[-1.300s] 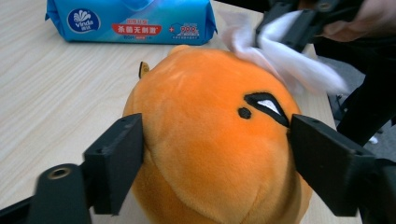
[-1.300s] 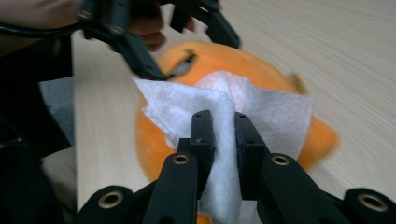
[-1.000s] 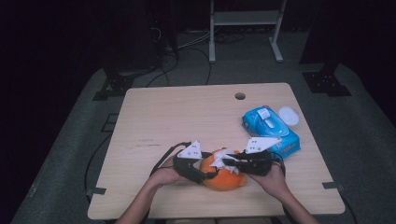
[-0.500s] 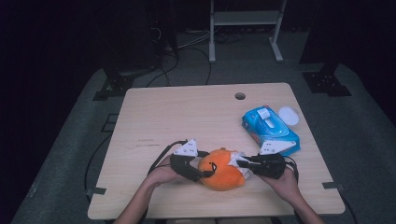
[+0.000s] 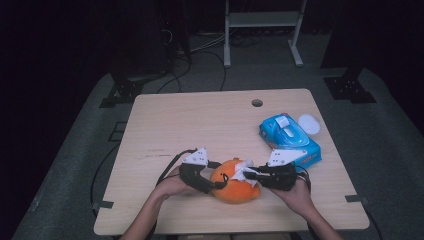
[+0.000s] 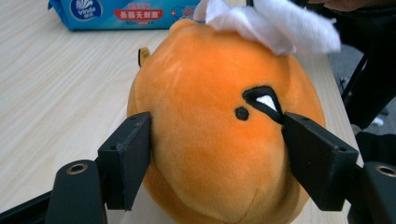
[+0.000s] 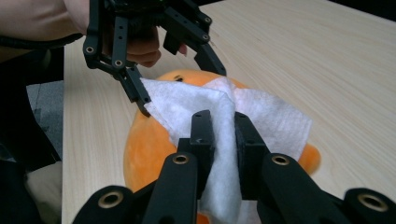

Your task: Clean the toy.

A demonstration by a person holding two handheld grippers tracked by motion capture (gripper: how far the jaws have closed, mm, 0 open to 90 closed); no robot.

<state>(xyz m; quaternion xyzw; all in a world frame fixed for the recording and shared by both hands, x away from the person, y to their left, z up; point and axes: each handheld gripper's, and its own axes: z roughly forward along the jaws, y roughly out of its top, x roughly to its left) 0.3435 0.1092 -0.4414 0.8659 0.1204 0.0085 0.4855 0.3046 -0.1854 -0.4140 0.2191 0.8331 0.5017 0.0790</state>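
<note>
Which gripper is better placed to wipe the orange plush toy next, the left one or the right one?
Probably the right. The right gripper is shut on the white wipe, which already lies on the orange plush toy. The left gripper has its jaws on both sides of the toy, steadying it on the table.

Round orange plush (image 5: 234,183), white wipe (image 5: 243,169) draped on top

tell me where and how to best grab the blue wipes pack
Take the blue wipes pack across its narrow width, coming straight down from above. It lies flat on the table, long and soft. Grip toward one end, since the raised flap lid sits mid-top.
</note>
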